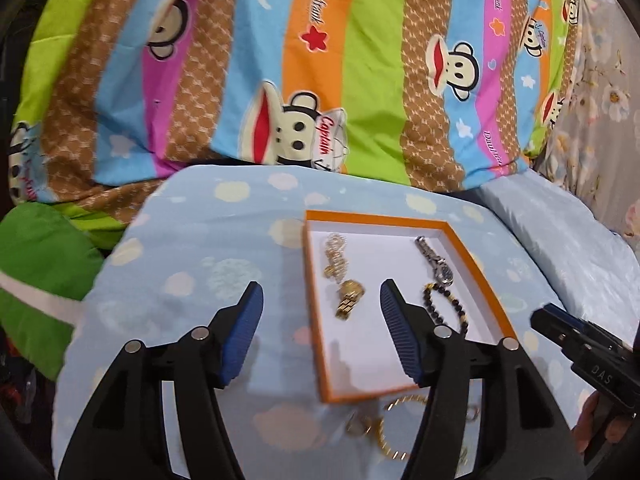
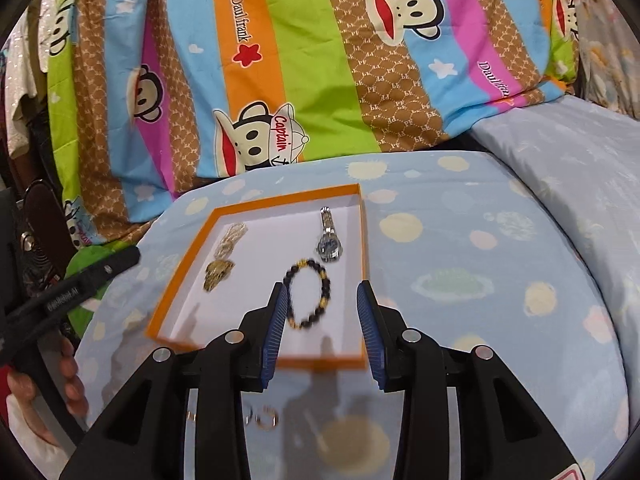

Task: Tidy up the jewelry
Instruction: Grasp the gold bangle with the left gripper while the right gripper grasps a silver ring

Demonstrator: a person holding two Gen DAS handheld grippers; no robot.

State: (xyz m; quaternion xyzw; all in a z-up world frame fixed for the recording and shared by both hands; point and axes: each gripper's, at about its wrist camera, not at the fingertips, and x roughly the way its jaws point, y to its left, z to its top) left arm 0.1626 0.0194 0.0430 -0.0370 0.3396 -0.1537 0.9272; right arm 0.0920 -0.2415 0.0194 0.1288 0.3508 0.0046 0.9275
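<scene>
An orange-rimmed shallow box (image 1: 472, 258) (image 2: 365, 240) with a white floor lies on the blue spotted sheet. It holds a silver watch (image 1: 437, 261) (image 2: 329, 237), a black-and-gold bead bracelet (image 1: 448, 304) (image 2: 308, 294), a gold watch (image 1: 349, 297) (image 2: 218, 273) and a pale gold chain (image 1: 336, 254) (image 2: 232, 236). My left gripper (image 1: 322, 330) is open and empty above the box's near left edge. My right gripper (image 2: 322, 328) is open and empty above the bracelet and near rim. A gold bangle (image 1: 400, 426) and rings (image 1: 356, 426) (image 2: 266, 420) lie outside the box, near me.
A striped monkey-print quilt (image 1: 320, 60) (image 2: 320, 60) rises behind the box. A pale blue pillow (image 1: 568, 248) (image 2: 580, 160) lies to the right. A green cloth (image 1: 36, 272) sits at the left. The right gripper's body (image 1: 580, 344) and left gripper's body (image 2: 68, 292) show at the frame edges.
</scene>
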